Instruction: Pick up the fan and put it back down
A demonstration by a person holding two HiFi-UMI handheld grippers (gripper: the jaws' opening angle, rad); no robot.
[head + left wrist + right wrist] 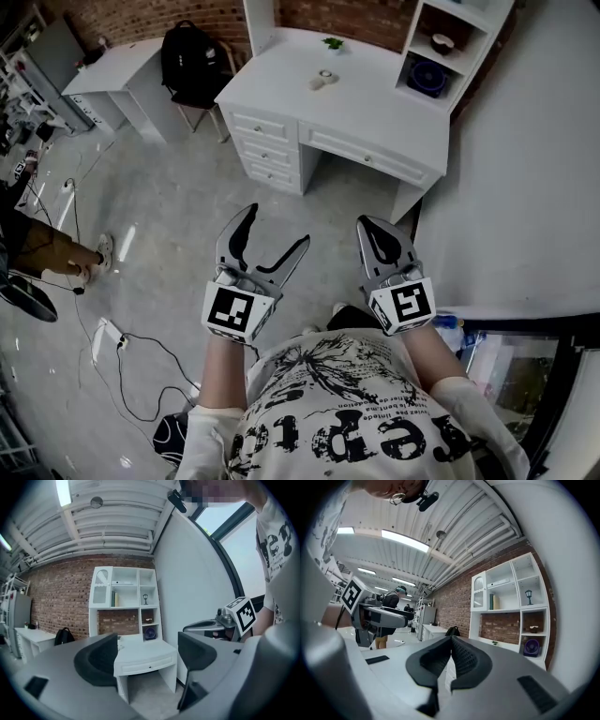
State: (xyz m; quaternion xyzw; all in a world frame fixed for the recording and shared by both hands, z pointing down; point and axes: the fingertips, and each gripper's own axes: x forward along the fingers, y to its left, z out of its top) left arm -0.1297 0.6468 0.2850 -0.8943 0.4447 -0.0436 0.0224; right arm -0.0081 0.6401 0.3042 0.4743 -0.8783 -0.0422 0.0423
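Note:
A small dark blue fan (428, 77) stands in a lower cubby of the white hutch on the white desk (281, 89), across the floor from me. It shows again as the fan (150, 633) in the left gripper view and as the fan (530, 647) in the right gripper view. My left gripper (275, 227) is held out level at waist height, open, with nothing between its pads (99, 659). Beside it my right gripper (371, 227) is shut and empty, its pads (465, 657) pressed together. Both are far short of the desk.
A black backpack (192, 61) sits on a chair between the desk and a white side table (112, 80). A small plant (332, 43) and a white object (323, 79) are on the desktop. Cables (141, 352) trail over the floor at left, near a person's leg (56, 251).

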